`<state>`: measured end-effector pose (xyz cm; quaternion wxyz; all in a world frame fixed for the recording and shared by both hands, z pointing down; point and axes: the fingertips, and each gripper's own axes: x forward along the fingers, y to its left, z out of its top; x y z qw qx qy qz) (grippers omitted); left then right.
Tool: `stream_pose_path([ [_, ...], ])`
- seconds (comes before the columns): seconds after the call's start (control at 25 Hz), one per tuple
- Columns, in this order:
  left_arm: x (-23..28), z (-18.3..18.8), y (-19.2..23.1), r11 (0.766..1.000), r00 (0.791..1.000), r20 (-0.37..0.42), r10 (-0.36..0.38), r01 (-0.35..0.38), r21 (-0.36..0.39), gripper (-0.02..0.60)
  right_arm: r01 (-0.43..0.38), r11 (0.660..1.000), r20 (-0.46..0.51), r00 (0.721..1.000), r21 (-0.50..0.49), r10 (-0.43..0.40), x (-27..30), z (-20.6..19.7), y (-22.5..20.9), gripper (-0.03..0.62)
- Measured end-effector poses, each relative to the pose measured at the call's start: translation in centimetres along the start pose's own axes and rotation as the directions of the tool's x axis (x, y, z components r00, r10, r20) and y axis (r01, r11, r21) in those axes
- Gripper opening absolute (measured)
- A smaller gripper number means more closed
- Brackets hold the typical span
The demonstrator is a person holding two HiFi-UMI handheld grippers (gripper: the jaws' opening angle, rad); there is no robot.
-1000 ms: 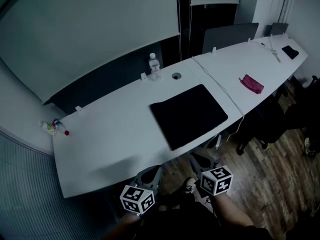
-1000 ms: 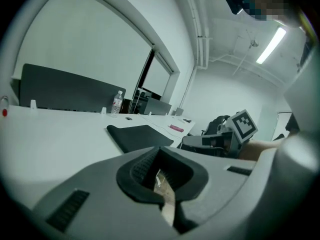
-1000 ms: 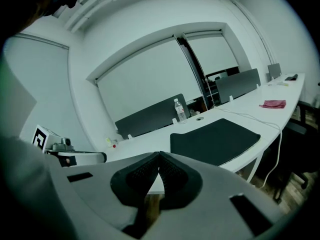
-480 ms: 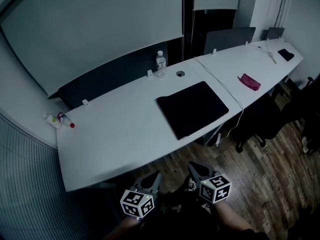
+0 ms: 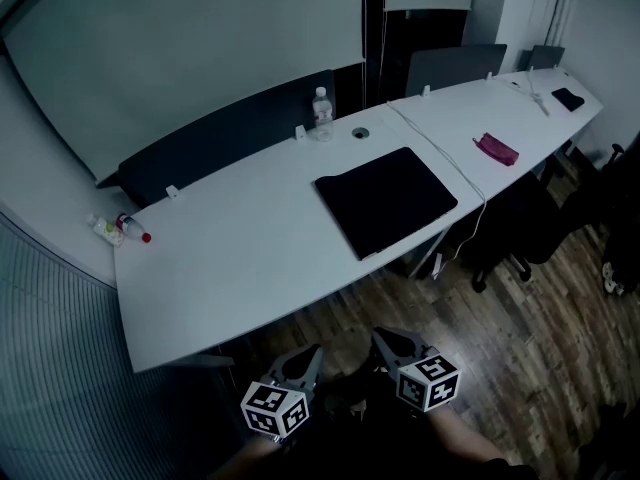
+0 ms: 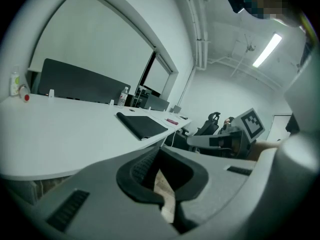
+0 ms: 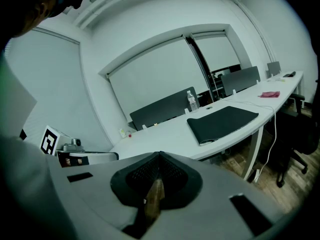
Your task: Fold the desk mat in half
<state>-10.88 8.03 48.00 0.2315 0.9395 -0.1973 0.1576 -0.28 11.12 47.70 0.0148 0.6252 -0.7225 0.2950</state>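
The black desk mat (image 5: 388,200) lies flat and unfolded on the long white desk (image 5: 240,258), near its front edge; it also shows in the left gripper view (image 6: 142,124) and the right gripper view (image 7: 222,120). Both grippers hang low over the wooden floor, well short of the desk. My left gripper (image 5: 303,358) is shut with nothing in it, its tips meeting in its own view (image 6: 160,149). My right gripper (image 5: 386,341) is also shut and empty (image 7: 160,154). Neither touches the mat.
A water bottle (image 5: 321,114) stands behind the mat by a cable hole. A pink pouch (image 5: 496,149) and a white cable (image 5: 455,178) lie to the mat's right. Small bottles (image 5: 120,230) sit at the desk's left end. A black chair (image 5: 530,233) stands at the right.
Both grippers have drawn back from the desk's front edge, together with the head view. More wooden floor now shows between them and the desk. The mat has not moved.
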Motion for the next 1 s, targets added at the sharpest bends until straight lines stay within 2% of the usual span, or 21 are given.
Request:
stream_pose_path([
  [1.0, -2.1, -0.6, -0.9, 1.000, 1.000, 0.019, -0.015, 0.015, 0.010, 0.006, -0.011, 0.999, -0.005, 1.000, -0.030, 0.011, -1.2, -1.4, 2.5, 0.023],
])
